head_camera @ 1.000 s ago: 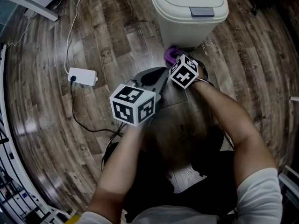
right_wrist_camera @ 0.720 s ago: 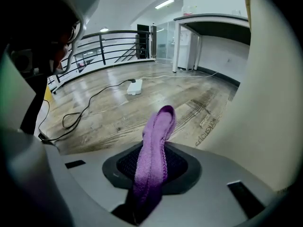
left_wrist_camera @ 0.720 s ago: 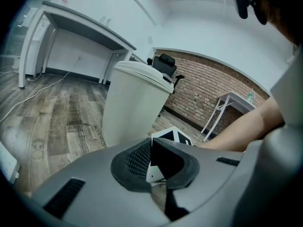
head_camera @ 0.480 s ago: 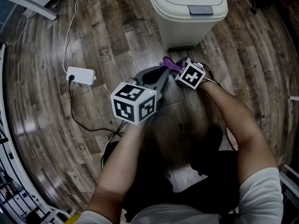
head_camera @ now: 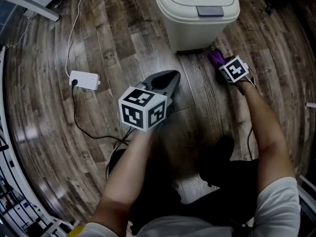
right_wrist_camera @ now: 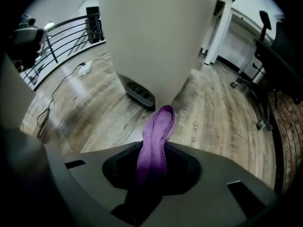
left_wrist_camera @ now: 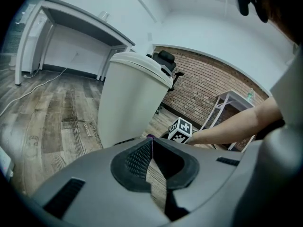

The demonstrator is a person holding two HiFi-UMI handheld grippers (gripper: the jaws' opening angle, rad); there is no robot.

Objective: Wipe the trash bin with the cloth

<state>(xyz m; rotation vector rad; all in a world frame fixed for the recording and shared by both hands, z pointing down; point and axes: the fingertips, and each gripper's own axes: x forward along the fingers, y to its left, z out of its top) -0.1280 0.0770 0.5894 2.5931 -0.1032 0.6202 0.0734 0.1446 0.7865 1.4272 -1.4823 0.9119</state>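
Note:
A cream pedal trash bin point(head_camera: 195, 14) stands on the wood floor at the top of the head view. My right gripper point(head_camera: 220, 61) is low by the bin's right front corner, shut on a purple cloth point(head_camera: 215, 58). In the right gripper view the folded cloth point(right_wrist_camera: 158, 131) sticks out of the jaws toward the bin's wall point(right_wrist_camera: 156, 37), just short of its base. My left gripper point(head_camera: 172, 75) hovers in front of the bin, jaws shut with nothing between them. The left gripper view has the bin point(left_wrist_camera: 130, 98) ahead and the right gripper's marker cube point(left_wrist_camera: 180, 130) beside it.
A white power strip point(head_camera: 84, 79) with its cables lies on the floor to the left. The bin's black pedal point(right_wrist_camera: 139, 93) juts out at its base. A white desk point(right_wrist_camera: 222, 18) and an office chair point(right_wrist_camera: 279, 46) stand behind the bin, with a railing point(right_wrist_camera: 61, 41) off to the left.
My right gripper has carried the cloth to the right, from in front of the bin's base to its right front corner. The left gripper has stayed where it was.

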